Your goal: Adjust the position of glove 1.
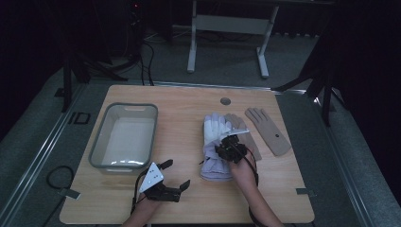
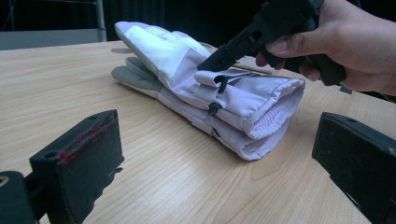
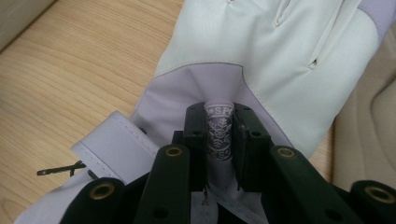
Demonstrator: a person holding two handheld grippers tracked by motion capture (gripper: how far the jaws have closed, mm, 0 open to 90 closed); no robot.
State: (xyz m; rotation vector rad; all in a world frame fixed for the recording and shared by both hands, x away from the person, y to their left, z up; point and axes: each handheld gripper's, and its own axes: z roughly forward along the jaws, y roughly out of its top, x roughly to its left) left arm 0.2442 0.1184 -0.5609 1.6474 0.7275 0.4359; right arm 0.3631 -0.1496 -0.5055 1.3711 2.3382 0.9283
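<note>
White glove (image 3: 261,51) lies under right gripper (image 3: 219,135), its label tab pinched

From my left claw (image 2: 205,186), its two black jaws set wide apart over the wooden bench (image 2: 70,88), I see the pale lilac glove (image 2: 210,93) lying flat while the right claw (image 2: 219,58) presses onto its cuff.

"SP" on glove strap (image 3: 218,133)
</note>
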